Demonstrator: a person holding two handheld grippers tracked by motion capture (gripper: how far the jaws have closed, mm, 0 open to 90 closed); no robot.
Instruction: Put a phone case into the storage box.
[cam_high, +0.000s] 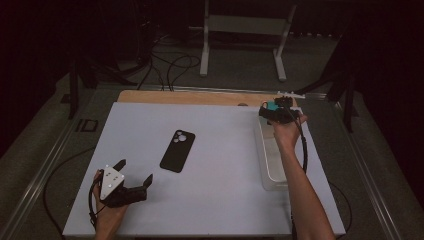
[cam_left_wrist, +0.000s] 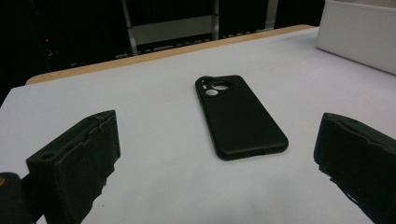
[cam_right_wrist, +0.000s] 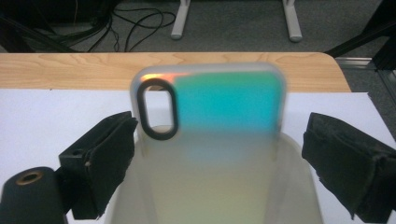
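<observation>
A: Iridescent teal-to-yellow phone case (cam_right_wrist: 219, 116), translucent-rimmed, upright between the right gripper (cam_right_wrist: 219, 154)'s spread jaws over the far end of the clear plastic bin (cam_high: 270, 165) at the white surface (cam_high: 215, 200)'s right edge. Gripped?

B: Apparently released; the right pad stands clear, the left is just beside its edge. Long axis vertical, bin directly below.

A: The matte black phone case (cam_left_wrist: 238, 116)?

B: Mid-surface, flat, long axis toward the far edge, ahead of the left gripper (cam_left_wrist: 210, 163), jaws wide and empty. Open room surrounds it.
</observation>
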